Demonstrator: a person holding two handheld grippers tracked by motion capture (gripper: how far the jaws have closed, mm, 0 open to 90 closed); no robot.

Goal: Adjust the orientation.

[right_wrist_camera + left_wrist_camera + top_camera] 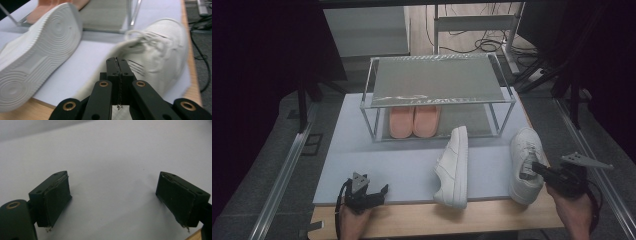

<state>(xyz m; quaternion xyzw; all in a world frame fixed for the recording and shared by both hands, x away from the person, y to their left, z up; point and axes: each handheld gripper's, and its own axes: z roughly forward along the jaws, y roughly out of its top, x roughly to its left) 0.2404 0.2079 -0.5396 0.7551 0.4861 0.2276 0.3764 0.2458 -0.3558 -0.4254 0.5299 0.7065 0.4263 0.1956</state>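
Gripping white sneaker (pixel 525 165) collar — right gripper (pixel 537 168) clamped, laces looped.

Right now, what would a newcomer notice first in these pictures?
Two white sneakers on the pale mat: one lies on its side in the middle, and the right hand-held gripper is shut on the collar of the other. Behind them, pink slippers sit on the lower shelf of a metal rack.

no readable text, label, brand, number or sign anywhere, white sneakers plain, sole treads bare of lettering, rack and mat unmarked
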